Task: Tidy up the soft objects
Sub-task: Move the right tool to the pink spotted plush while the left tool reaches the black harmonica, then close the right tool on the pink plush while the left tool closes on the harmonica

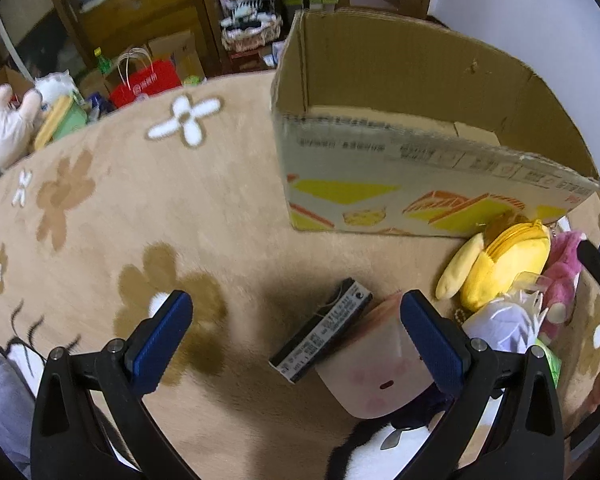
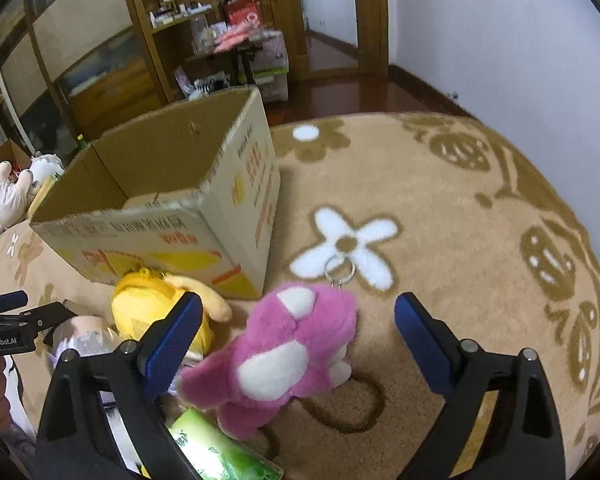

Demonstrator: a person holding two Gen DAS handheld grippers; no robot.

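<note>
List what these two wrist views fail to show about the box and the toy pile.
- Cardboard box floor: both views, near wall hides most of it; contents unknown.
- Box print: left wrist view, blurred, unreadable.
- White plush: left wrist view, right finger and pink plush cover it; shape unclear.
- Green packet: right wrist view, cut by the bottom edge and the left finger.
- Yellow plush: face turned away.

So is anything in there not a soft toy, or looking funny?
Yes. A hard black box with printed labels lies on the rug against a cream plush, not soft like the toys. The cardboard box has a ragged, torn top edge.
</note>
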